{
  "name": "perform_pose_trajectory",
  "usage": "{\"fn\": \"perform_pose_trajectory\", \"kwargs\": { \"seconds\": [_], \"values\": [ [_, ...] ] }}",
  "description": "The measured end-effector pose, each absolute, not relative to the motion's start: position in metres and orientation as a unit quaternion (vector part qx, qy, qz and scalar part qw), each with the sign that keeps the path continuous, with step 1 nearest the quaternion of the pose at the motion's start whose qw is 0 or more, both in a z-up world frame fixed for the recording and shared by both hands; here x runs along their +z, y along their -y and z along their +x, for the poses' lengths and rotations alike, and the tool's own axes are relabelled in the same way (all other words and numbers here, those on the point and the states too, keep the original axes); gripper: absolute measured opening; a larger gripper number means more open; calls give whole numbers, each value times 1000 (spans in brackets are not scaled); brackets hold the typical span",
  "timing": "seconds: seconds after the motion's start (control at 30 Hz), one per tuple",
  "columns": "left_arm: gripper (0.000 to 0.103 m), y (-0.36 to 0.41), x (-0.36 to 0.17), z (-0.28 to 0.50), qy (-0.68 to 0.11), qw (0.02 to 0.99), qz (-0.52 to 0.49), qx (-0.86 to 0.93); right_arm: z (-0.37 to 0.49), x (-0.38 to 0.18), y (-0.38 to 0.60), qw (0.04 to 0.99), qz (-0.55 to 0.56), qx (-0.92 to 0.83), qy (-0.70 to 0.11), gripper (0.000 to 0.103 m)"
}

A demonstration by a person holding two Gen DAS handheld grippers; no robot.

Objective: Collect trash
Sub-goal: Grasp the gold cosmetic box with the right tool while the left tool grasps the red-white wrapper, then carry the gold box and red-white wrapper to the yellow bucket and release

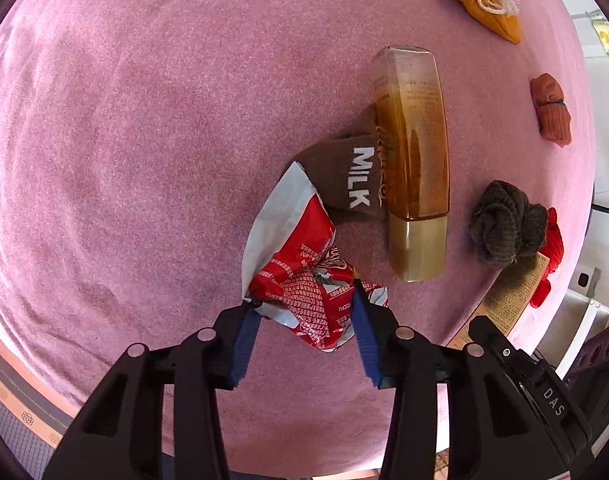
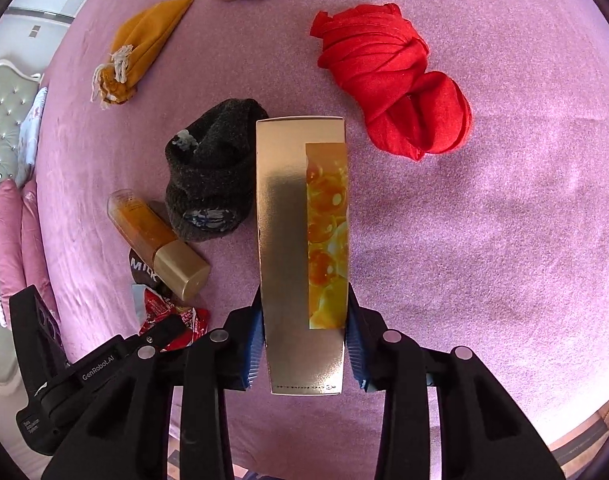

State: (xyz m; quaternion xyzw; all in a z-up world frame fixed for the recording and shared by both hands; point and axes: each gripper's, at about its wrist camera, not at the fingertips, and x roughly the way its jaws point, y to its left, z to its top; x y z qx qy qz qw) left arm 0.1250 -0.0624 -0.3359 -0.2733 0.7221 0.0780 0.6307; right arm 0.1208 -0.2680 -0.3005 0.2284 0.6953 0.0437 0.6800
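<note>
On the pink bed (image 1: pixel 144 140), the left claw (image 1: pixel 304 304) is clamped on the wrapper (image 1: pixel 300 280) right at its tips, while the right claw (image 2: pixel 304 332) grips the box (image 2: pixel 300 240), long axis pointing straight away.

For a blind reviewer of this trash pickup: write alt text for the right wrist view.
The right gripper clamps a tall gold carton with an orange printed panel above a pink bedspread. To its left lie a dark grey sock and an amber bottle with a gold cap; a red knotted cloth lies upper right.
</note>
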Motion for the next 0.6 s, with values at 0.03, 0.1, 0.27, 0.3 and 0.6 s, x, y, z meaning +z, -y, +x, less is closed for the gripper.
{"fn": "perform_pose_trajectory", "kwargs": {
  "seconds": [0.03,0.1,0.27,0.3,0.6],
  "values": [
    [43,58,-334,123,-723,632,-271,73,115,-298,271,681,230,45,-694,35],
    [43,54,-331,119,-723,634,-268,63,109,-297,271,682,233,43,-692,35],
    [42,45,-320,112,-724,636,-267,31,86,-289,272,679,258,36,-686,34],
    [42,39,-316,109,-724,636,-266,21,80,-287,272,679,264,34,-684,35],
    [42,43,-276,88,-724,645,-230,-78,25,-269,261,684,300,21,-665,34]
  ]
}}
